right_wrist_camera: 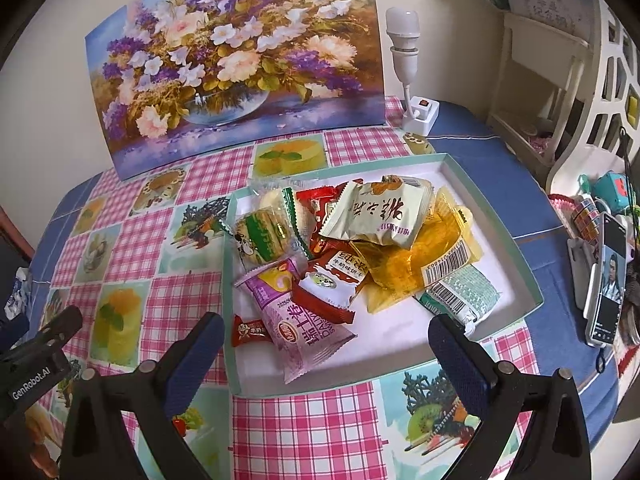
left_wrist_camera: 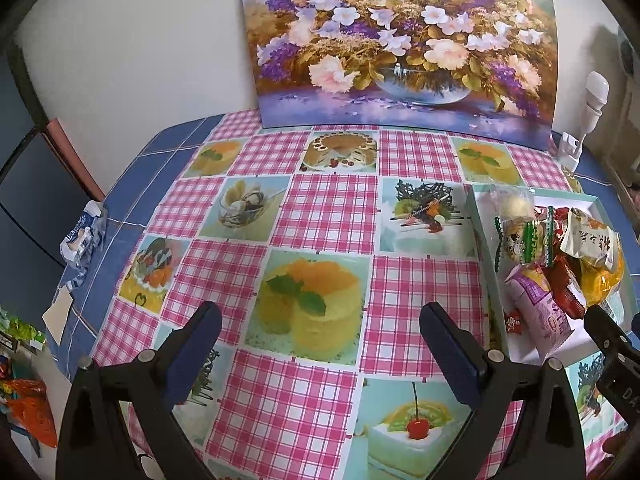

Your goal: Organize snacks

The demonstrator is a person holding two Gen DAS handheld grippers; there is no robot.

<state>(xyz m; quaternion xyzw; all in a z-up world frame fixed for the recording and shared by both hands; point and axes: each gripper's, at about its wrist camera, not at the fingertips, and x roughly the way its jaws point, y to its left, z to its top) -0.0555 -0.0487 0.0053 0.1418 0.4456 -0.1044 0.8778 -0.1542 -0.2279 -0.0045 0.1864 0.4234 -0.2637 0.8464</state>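
Right now both grippers hover above the checked tablecloth (left_wrist_camera: 328, 216) with jaws spread wide and nothing between them. The left gripper (left_wrist_camera: 320, 344) is over bare cloth, left of the shallow box (right_wrist_camera: 496, 216). The right gripper (right_wrist_camera: 326, 354) faces the box's near edge. Inside the box the snacks (right_wrist_camera: 360, 248) lie heaped: a purple packet (right_wrist_camera: 304, 320) nearest, a cream pouch (right_wrist_camera: 380, 212) on top, an orange wrapper (right_wrist_camera: 416, 264) to the right. A flower painting (right_wrist_camera: 236, 60) leans against the far wall.

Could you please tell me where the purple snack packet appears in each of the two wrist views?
Left wrist: purple packet at lower right, in the tray, near its front.
Right wrist: purple packet at lower centre, at the tray's front left.
Shared landmark: flower painting against the wall.
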